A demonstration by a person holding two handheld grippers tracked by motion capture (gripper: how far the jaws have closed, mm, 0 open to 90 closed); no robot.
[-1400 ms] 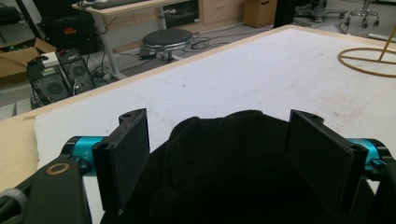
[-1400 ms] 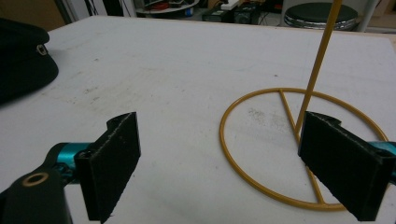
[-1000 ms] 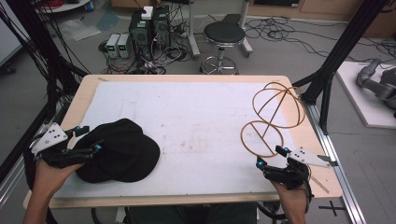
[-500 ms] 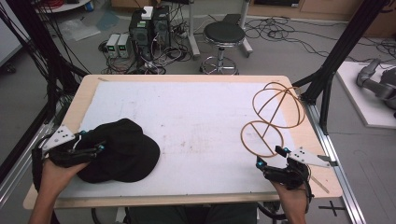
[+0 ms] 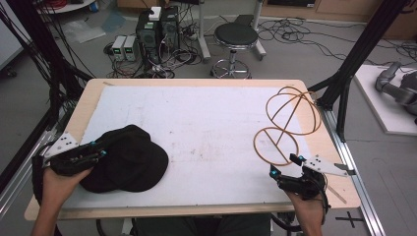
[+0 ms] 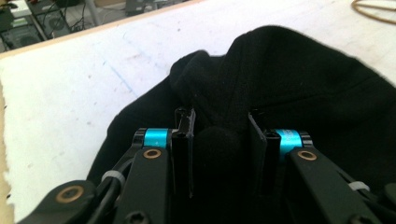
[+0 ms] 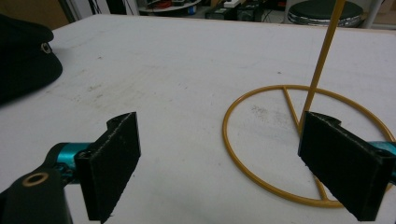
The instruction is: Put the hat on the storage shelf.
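The left hand-held gripper [image 6: 219, 135] pinches a fold of the black cap [image 5: 129, 158] lying on the worktop [image 5: 206, 123], while the right hand-held gripper [image 7: 219, 163], jaws spread wide, hovers just before the wire stand [image 5: 287, 123].

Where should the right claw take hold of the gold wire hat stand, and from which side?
Grip the thin upright rod of the wire hat stand, low down just above the flat base ring. Come in level from the person's side, where the open right claw already faces it. The rod is slim enough for the jaws; the ring lies flat on the table.
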